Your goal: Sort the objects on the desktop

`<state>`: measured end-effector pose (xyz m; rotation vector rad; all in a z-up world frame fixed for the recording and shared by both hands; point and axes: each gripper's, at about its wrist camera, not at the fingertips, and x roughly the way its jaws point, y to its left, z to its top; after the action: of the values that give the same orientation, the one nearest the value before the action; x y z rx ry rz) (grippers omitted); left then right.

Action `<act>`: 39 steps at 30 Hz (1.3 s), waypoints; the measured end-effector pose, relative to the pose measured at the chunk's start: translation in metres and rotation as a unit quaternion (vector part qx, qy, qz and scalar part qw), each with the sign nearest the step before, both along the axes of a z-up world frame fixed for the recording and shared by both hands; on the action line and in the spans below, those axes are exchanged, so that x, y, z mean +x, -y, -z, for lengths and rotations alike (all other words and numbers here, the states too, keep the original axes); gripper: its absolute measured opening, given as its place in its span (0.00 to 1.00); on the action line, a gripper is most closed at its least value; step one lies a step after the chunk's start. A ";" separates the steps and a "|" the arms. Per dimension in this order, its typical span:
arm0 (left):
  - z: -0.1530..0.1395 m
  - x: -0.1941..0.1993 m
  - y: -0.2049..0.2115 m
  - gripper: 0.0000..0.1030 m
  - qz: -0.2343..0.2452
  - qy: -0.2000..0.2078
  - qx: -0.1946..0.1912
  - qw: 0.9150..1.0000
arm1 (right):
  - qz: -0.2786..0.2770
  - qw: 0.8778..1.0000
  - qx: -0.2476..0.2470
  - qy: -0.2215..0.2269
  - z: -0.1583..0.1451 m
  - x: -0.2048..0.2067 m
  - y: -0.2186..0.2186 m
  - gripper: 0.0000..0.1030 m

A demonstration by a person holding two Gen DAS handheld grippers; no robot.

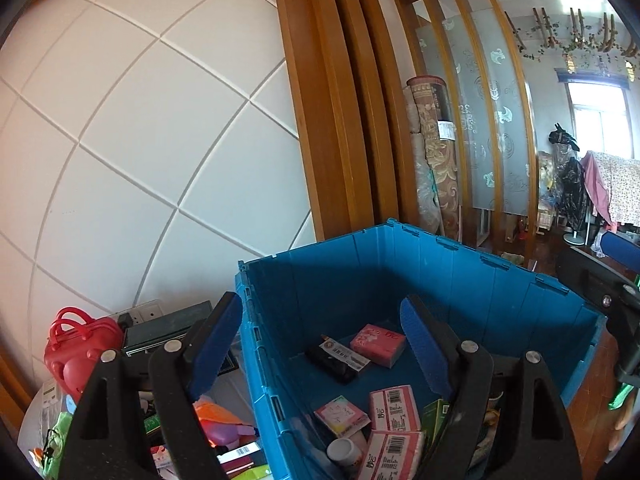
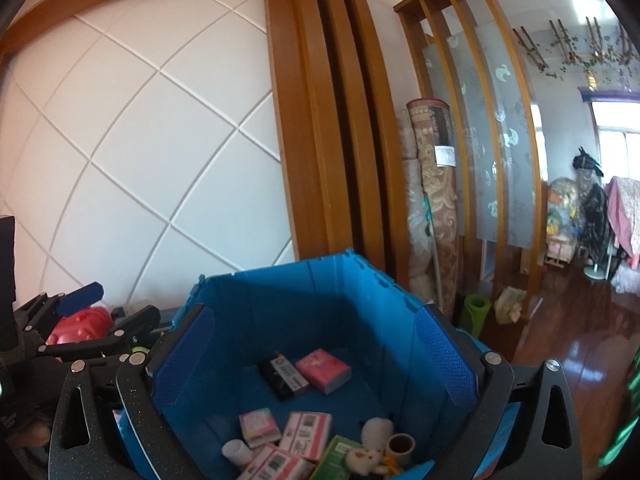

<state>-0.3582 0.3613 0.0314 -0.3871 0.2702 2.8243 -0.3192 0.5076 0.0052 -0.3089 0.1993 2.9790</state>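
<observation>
A blue plastic crate (image 1: 440, 264) (image 2: 280, 296) holds several sorted items: pink boxes (image 1: 378, 344) (image 2: 323, 371), a black box (image 1: 336, 360) (image 2: 284, 374), a white bottle (image 1: 344, 452), a green box (image 2: 340, 456) and a small plush toy (image 2: 366, 458). My left gripper (image 1: 320, 340) is open and empty, straddling the crate's left wall. My right gripper (image 2: 320, 348) is open and empty above the crate's inside. The left gripper (image 2: 92, 308) also shows at the left of the right wrist view.
Left of the crate lie a red toy case (image 1: 76, 348), a dark box (image 1: 172, 328), orange and pink objects (image 1: 220, 420) and green packets. A white panelled wall is behind. Rolled carpets (image 1: 432, 160) and a wooden screen stand to the right.
</observation>
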 end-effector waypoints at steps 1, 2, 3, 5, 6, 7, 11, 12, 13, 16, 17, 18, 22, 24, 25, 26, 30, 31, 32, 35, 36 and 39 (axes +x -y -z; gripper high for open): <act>0.000 0.004 0.006 0.79 -0.003 -0.003 0.003 1.000 | -0.002 1.000 0.001 -0.001 0.000 0.005 0.004 1.00; 0.000 0.007 0.011 0.79 -0.005 -0.004 0.006 1.000 | -0.003 1.000 0.003 -0.001 0.000 0.010 0.008 1.00; -0.001 0.012 0.017 0.79 -0.006 -0.005 0.009 1.000 | -0.004 1.000 0.003 -0.003 -0.001 0.015 0.011 1.00; -0.002 0.021 0.028 0.79 -0.009 -0.010 0.014 1.000 | -0.005 1.000 0.005 -0.004 -0.002 0.026 0.019 1.00; -0.002 0.027 0.035 0.79 -0.010 -0.014 0.016 1.000 | -0.004 1.000 0.006 -0.004 -0.002 0.033 0.025 1.00; -0.004 0.032 0.041 0.79 -0.010 -0.016 0.019 1.000 | -0.004 1.000 0.007 -0.005 -0.003 0.039 0.031 1.00; -0.008 0.056 0.073 0.79 -0.007 -0.017 0.022 1.000 | 0.000 1.000 0.005 -0.004 -0.005 0.063 0.057 1.00; -0.009 0.062 0.081 0.79 -0.012 -0.017 0.020 1.000 | 0.000 1.000 0.004 -0.005 -0.005 0.069 0.066 1.00; -0.010 0.068 0.089 0.79 -0.021 -0.017 0.016 1.000 | -0.001 1.000 0.003 -0.005 -0.005 0.075 0.074 1.00; -0.009 0.088 0.116 0.79 -0.032 -0.012 0.009 0.999 | 0.001 1.000 0.001 -0.006 -0.003 0.093 0.101 1.00; -0.009 0.095 0.124 0.79 -0.031 -0.011 0.008 0.999 | 0.001 1.000 -0.002 -0.006 -0.002 0.099 0.108 1.00; -0.008 0.101 0.132 0.79 -0.030 -0.008 0.007 0.999 | 0.002 1.000 -0.005 -0.005 -0.001 0.106 0.117 1.00; -0.004 0.128 0.158 0.79 -0.011 -0.001 0.014 1.000 | 0.006 1.000 0.001 0.000 0.003 0.134 0.150 1.00; -0.002 0.139 0.167 0.79 -0.005 0.001 0.016 1.000 | 0.007 1.000 0.007 0.001 0.005 0.148 0.164 1.00; 0.000 0.145 0.171 0.79 -0.001 0.001 0.015 1.000 | 0.007 1.000 0.009 0.001 0.006 0.154 0.170 1.00; 0.002 0.151 0.175 0.79 0.003 0.002 0.012 1.000 | 0.005 1.000 0.010 0.001 0.007 0.160 0.175 1.00; 0.005 0.174 0.192 0.79 0.003 0.010 0.025 1.000 | -0.011 1.000 0.008 0.010 0.010 0.175 0.193 1.00; 0.004 0.180 0.196 0.79 -0.004 0.003 0.029 1.000 | -0.015 1.000 0.011 0.009 0.009 0.178 0.197 1.00; 0.004 0.185 0.198 0.79 -0.013 -0.006 0.029 0.999 | -0.020 1.000 0.014 0.008 0.009 0.181 0.201 1.00; 0.002 0.195 0.201 0.79 -0.026 -0.018 0.027 0.999 | -0.039 0.999 0.023 0.000 0.006 0.187 0.208 1.00; 0.001 0.196 0.201 0.79 -0.030 -0.015 0.028 0.999 | -0.043 0.999 0.025 0.002 0.005 0.187 0.210 1.00; 0.002 0.203 0.201 0.79 -0.033 -0.017 0.033 0.999 | -0.051 0.998 0.032 0.004 0.005 0.193 0.214 1.00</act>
<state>-0.1554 0.1604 0.0295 -0.3408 0.1727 2.8980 -0.1265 0.2935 0.0005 -0.3333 0.0890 3.0774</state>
